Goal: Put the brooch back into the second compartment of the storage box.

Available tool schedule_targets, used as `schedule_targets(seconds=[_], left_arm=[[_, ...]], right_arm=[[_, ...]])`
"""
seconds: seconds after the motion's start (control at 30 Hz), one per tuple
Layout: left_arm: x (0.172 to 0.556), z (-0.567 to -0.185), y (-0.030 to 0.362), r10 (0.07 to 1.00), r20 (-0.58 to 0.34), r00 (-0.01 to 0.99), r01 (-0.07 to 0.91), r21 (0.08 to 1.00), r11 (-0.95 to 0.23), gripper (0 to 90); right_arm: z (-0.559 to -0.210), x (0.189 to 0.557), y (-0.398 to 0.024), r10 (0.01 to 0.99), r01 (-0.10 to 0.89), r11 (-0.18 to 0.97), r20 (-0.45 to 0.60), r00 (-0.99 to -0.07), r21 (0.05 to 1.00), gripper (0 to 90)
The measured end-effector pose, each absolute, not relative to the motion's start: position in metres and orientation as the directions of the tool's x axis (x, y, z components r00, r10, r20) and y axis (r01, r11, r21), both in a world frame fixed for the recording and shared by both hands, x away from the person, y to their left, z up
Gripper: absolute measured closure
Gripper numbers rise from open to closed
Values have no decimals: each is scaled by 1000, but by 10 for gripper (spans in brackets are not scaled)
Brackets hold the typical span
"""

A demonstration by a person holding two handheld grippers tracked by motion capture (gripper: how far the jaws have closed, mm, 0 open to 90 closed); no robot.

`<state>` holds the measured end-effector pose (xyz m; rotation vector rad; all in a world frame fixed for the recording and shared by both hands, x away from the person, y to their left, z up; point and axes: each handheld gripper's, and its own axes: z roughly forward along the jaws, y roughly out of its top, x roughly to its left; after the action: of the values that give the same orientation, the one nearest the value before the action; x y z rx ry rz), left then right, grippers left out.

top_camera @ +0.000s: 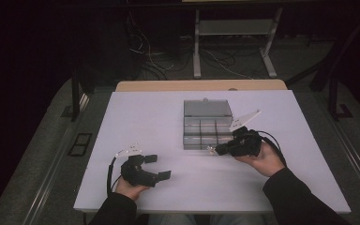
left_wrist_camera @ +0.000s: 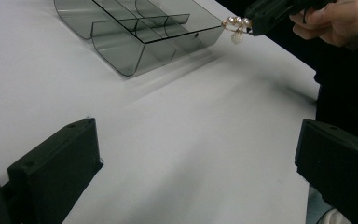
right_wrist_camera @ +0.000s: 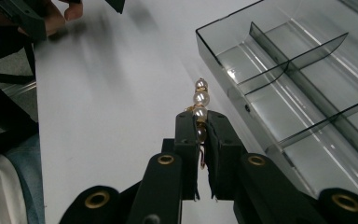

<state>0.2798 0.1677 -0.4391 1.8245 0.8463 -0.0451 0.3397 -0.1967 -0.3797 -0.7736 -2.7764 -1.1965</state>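
Two grippers are over the white table (top_camera: pixel 136 117), whose near edge is cut off by your sleeves in the high view. The grey compartment box (top_camera: pixel 207 124) lies open near the table's middle, lid flat behind the tray; what sits in its compartments is hard to make out, though in the right gripper view those that show look bare. Your left hand (top_camera: pixel 130 187) rests at the near left of the table, well apart from the box, holding the left gripper (top_camera: pixel 155 167) with its jaws spread wide and nothing between them. Your right hand (top_camera: pixel 262 159) holds the right gripper (top_camera: pixel 217 150) level, tips pointing left, just beside the box's near edge. Its jaws are pinched narrow on a small pearl-and-gold piece (right_wrist_camera: pixel 200 105). Part of that piece is hidden between the jaws, so you cannot tell its full shape; three pearls stick out ahead of them, above the table.
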Motion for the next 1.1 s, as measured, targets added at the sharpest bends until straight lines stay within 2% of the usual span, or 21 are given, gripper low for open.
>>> schedule_targets(seconds=[0.73, 1.1], left_arm=[[280, -439, 167, 521, -408, 750, 564, 806, -180, 0], [281, -439, 168, 524, -410, 746, 566, 805, -177, 0]], right_arm=[[-349, 366, -195, 464, 434, 587, 156, -872, 683, 830], [-360, 392, -198, 496, 463, 579, 161, -853, 671, 830]])
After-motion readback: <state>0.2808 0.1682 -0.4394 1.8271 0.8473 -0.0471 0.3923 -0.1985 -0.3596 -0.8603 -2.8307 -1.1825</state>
